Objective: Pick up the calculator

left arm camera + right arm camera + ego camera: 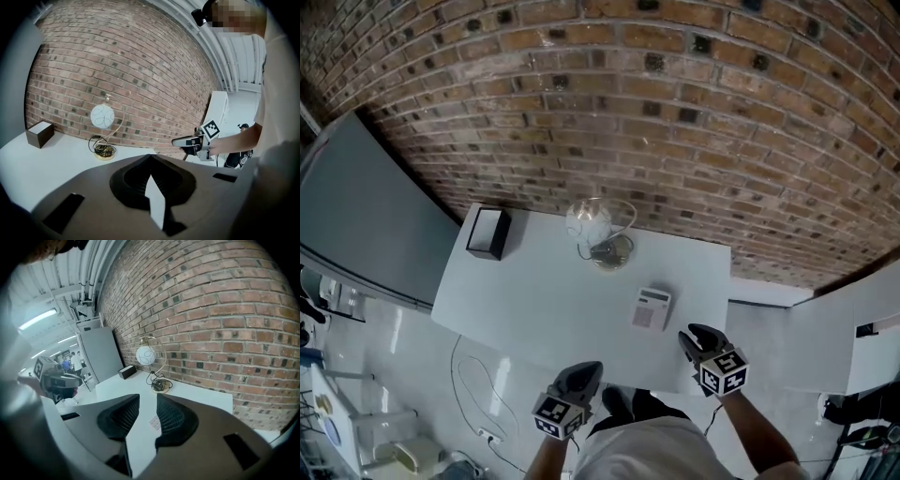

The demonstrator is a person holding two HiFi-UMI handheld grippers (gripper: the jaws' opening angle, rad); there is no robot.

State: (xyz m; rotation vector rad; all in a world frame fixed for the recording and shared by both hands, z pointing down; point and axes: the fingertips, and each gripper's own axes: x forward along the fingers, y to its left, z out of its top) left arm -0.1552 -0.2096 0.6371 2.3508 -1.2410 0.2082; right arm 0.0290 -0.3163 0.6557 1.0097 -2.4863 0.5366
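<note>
From your head view, the calculator [652, 308] lies flat on the smooth white table [534, 309], towards its right half. It is a pale, thin rectangle. Its long axis runs from you to the brick wall [675, 112], tilted slightly, with the display end at the wall side and the keys nearer you. Your right tongs [694, 337] hover near its lower right corner, apart from it, over the table's near edge. Your left tongs [584, 370] sit at that same edge, well to the calculator's left. At the far side stand an open-topped, matt black box [488, 232] and a lamp [598, 234] with a white globe hung in a thin wire hoop over a round, brass-coloured base.

In your left gripper view, the dark ribbed pads close to a point at the tips, with only a thin white sliver behind them and nothing held. The box, the lamp and your right tongs show beyond against the rough red brick.

In your right gripper view, the two cross-hatched black pads stand apart with bare table between them. The calculator's keys show in that gap, farther along the table and touching neither pad.
</note>
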